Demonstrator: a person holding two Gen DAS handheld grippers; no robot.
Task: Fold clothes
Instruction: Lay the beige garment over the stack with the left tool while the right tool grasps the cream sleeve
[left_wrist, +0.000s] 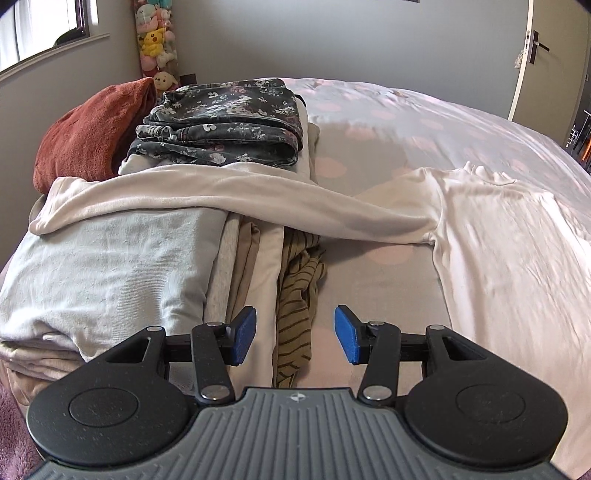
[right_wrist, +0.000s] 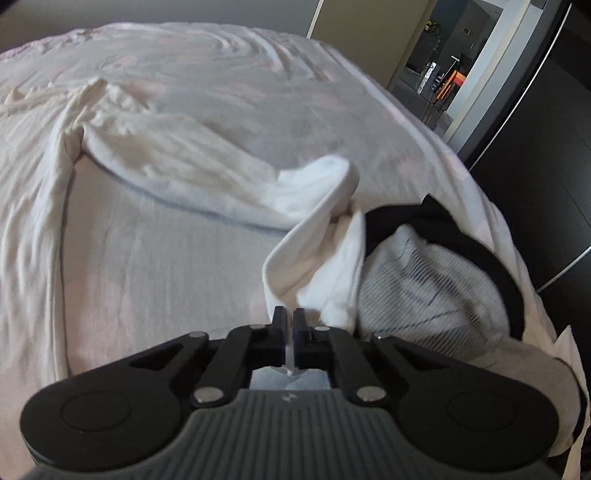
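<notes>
Sleeve (right_wrist: 314, 236) pinched by right gripper (right_wrist: 290, 317), left gripper (left_wrist: 295, 332) empty

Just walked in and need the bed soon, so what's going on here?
A person is folding laundry on the bed with a handheld gripper in each hand. The right gripper is shut on the cuff of a white long-sleeved top spread flat on the cover. The left gripper is open and empty over the folded stacks, where the top's other sleeve lies draped. The top is not yet folded.
</notes>
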